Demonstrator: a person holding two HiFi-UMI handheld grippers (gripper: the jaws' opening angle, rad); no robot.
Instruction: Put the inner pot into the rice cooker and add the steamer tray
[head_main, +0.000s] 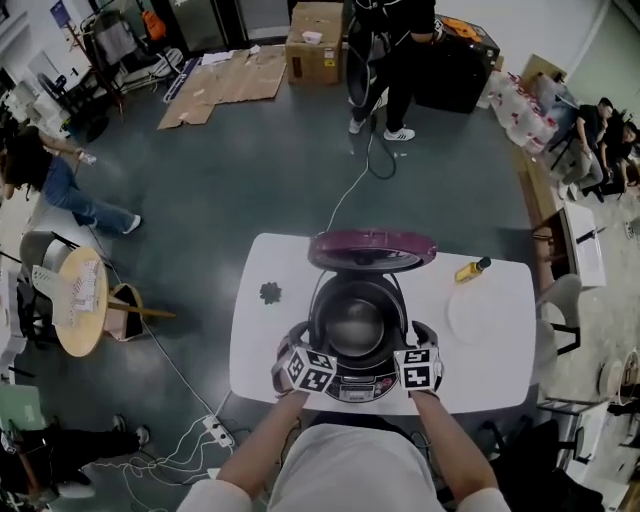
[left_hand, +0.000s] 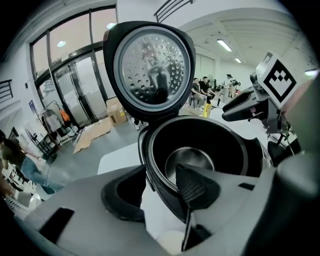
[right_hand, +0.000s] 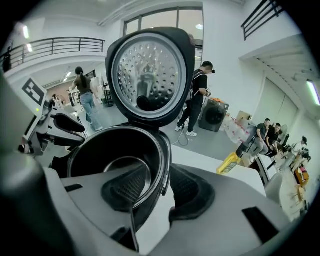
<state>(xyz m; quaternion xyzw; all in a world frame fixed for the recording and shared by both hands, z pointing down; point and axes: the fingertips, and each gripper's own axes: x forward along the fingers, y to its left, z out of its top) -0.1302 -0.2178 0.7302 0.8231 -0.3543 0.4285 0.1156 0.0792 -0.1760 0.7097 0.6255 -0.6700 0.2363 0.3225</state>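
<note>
The rice cooker (head_main: 358, 384) stands on the white table (head_main: 265, 340) with its maroon lid (head_main: 372, 250) raised. The metal inner pot (head_main: 354, 325) sits down inside it. My left gripper (head_main: 298, 352) is at the cooker's left side and my right gripper (head_main: 422, 350) at its right side. In the left gripper view the left gripper (left_hand: 160, 192) straddles the pot's rim (left_hand: 150, 172), one pad inside and one outside, with gaps showing. The right gripper (right_hand: 159, 192) straddles the opposite rim (right_hand: 165, 160) the same way. A round white steamer tray (head_main: 481, 312) lies on the table to the right.
A yellow bottle (head_main: 472, 269) lies at the table's far right, and a small dark object (head_main: 270, 292) at its left. A cable (head_main: 352, 185) runs from the cooker across the floor. People stand and sit around the room, and a round wooden table (head_main: 82, 300) is at the left.
</note>
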